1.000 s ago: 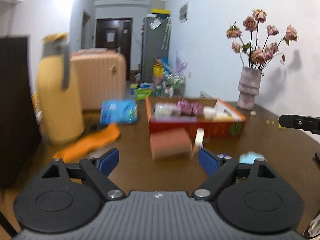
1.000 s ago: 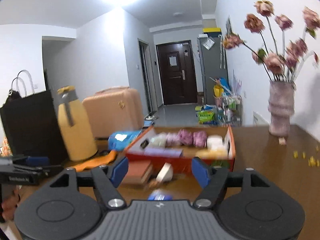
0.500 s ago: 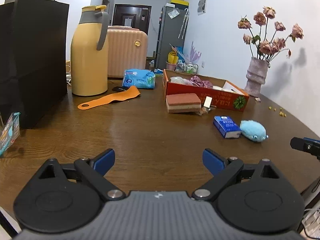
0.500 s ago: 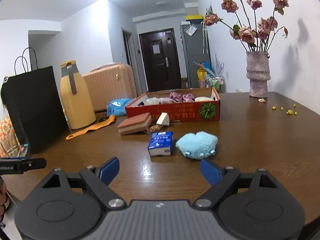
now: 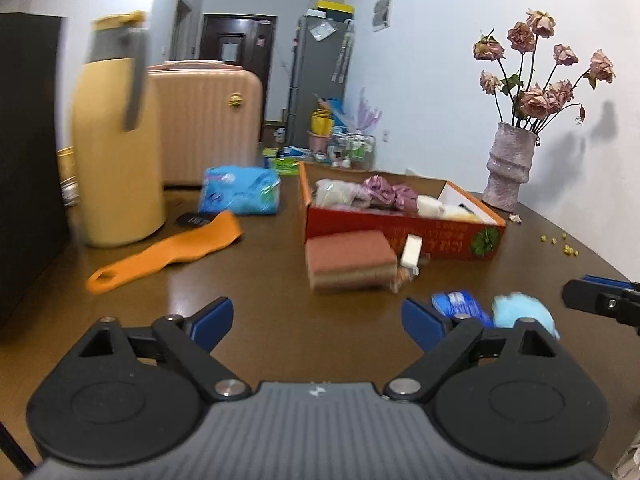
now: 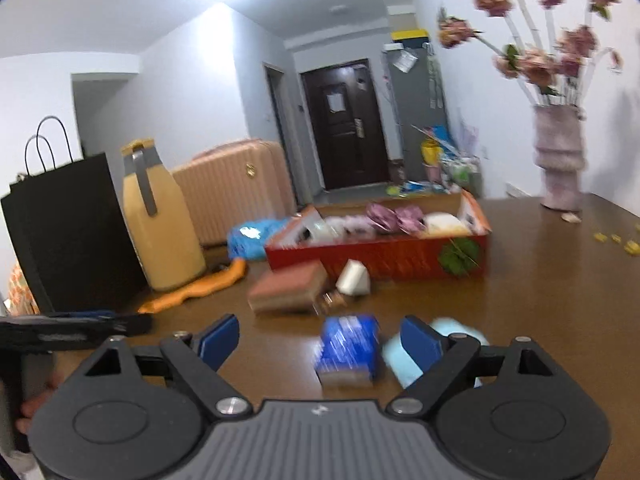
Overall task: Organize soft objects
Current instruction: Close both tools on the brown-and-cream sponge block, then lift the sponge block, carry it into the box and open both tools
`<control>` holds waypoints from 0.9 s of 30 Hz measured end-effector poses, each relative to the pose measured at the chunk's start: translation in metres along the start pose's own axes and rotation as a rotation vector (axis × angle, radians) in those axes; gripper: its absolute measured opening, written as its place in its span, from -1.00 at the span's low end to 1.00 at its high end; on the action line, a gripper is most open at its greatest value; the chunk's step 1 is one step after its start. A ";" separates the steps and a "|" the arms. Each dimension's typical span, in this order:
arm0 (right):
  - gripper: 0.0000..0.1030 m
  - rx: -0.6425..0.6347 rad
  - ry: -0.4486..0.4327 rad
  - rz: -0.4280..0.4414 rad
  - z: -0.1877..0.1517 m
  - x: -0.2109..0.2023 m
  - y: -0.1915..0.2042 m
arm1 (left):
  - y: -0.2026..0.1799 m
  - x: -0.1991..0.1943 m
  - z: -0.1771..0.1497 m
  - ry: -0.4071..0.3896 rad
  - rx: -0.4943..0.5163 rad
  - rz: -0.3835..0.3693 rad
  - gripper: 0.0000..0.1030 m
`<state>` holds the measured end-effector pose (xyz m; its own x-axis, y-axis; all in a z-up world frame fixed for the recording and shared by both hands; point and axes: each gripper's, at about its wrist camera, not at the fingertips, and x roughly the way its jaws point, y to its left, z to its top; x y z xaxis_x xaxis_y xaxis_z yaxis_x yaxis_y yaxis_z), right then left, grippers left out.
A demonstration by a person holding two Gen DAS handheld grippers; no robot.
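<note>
Approach step is judged to be in hand: nothing is gripped yet. Left gripper [image 5: 316, 320] jaws are held wide and empty above the desk [image 5: 280, 280]. Right gripper [image 6: 320, 338] jaws are also spread wide and empty.

The blue plush toy [image 6: 404, 360] is seen lying on the desk at the right gripper's right jaw, partly hidden behind it; the blue packet [image 6: 348, 348] is seen between those jaws, just ahead. The sponge [image 5: 350, 258] is seen ahead of the left jaws, close to the red box [image 5: 400, 228]; touching cannot be told.

The next move is judged to call for the right jaws to be centred on the plush toy and closed gently.

The red box is already part filled: pink fabric pieces [image 5: 384, 190], pale soft items [image 5: 430, 206], blurred. Room is left inside.
</note>
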<state>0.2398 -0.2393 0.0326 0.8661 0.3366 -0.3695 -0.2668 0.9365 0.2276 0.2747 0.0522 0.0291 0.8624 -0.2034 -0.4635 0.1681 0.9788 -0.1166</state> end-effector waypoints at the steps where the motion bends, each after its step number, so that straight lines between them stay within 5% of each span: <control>1: 0.61 -0.004 0.003 0.010 0.008 0.015 0.001 | 0.002 0.018 0.008 0.008 -0.008 -0.006 0.63; 4: 0.26 -0.026 0.026 0.027 0.028 0.071 0.003 | 0.012 0.078 0.032 0.078 -0.064 -0.032 0.24; 11: -0.14 0.043 0.109 0.061 0.048 0.191 -0.010 | 0.031 0.172 0.036 0.169 -0.152 -0.069 0.10; 15: -0.42 0.061 0.139 0.055 0.039 0.225 -0.018 | 0.055 0.181 0.020 0.184 -0.298 -0.182 -0.02; 18: -0.51 0.055 0.180 0.064 0.030 0.233 -0.018 | 0.059 0.183 0.020 0.191 -0.334 -0.227 -0.38; 27: -0.46 0.081 0.215 0.109 0.024 0.236 -0.022 | 0.054 0.184 0.018 0.186 -0.325 -0.226 -0.43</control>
<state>0.4598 -0.1827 -0.0379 0.7222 0.4566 -0.5196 -0.3118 0.8854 0.3448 0.4506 0.0684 -0.0470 0.7155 -0.4415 -0.5414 0.1584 0.8573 -0.4899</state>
